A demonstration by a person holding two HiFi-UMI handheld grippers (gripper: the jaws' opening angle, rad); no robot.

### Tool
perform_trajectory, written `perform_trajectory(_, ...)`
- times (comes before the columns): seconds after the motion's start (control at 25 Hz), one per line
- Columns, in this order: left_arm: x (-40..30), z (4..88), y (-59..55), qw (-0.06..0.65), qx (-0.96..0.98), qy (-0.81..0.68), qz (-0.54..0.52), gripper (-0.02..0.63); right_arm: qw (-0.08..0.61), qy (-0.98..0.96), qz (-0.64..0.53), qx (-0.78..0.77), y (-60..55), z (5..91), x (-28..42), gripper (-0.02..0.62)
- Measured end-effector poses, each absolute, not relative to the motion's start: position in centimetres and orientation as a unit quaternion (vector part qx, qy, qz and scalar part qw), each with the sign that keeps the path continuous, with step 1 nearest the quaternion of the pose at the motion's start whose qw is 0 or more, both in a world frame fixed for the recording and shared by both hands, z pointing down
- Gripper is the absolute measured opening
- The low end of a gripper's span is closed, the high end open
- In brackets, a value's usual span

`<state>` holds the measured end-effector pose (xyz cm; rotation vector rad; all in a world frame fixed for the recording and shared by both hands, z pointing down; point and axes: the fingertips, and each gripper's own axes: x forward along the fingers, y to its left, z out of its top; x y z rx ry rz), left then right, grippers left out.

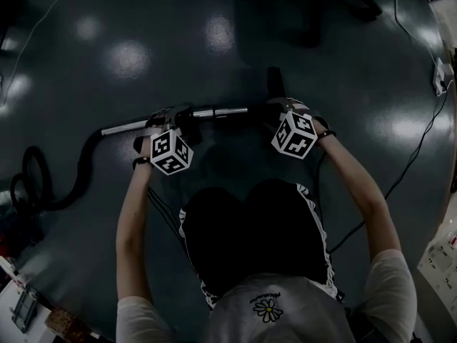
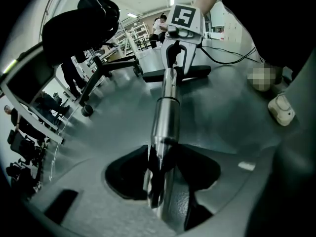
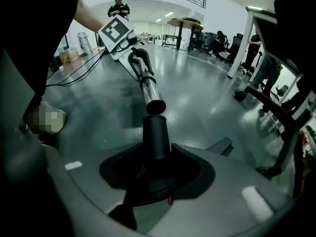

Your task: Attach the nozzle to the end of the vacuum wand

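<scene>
The shiny metal vacuum wand [image 1: 207, 112] lies level above the floor, its black hose [image 1: 78, 170] trailing off to the left. My left gripper [image 1: 166, 122] is shut on the wand [image 2: 165, 117], which runs out between the jaws towards the other gripper. My right gripper [image 1: 282, 111] is shut on the black nozzle [image 1: 275, 83]. In the right gripper view the nozzle's round neck [image 3: 157, 132] points at the wand's open end [image 3: 154, 105], nearly in line with it and a small gap short of it.
Cables [image 1: 418, 156] cross the glossy dark floor at the right. An office chair base [image 2: 106, 65] and desks stand beyond the wand. The person's shoe [image 2: 281, 108] is beside the left gripper. Boxes and clutter [image 1: 28, 306] sit at the lower left.
</scene>
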<state>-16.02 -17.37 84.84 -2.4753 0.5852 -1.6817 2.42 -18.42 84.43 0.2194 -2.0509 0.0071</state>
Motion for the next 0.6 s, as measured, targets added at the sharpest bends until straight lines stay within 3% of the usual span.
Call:
perform_trajectory(0.24, -15.8, 84.4, -17.2, 0.066, -0.809, 0.178, -0.557, 0.163, 0.489, -0.868, -0.017, 0.089, -18.8, 82.2, 1.2, 0.181)
perform_trajectory(0.48, -15.8, 84.5, -17.1, 0.067, -0.810, 0.178, -0.555, 0.161, 0.532, -0.832, -0.153, 0.019, -19.3, 81.3, 0.5, 0.179)
perform_trajectory(0.6, -15.2, 84.0, -16.8, 0.049, -0.820, 0.183, -0.540, 0.167, 0.515, -0.851, -0.107, 0.006, -18.9, 80.5, 0.1, 0.178)
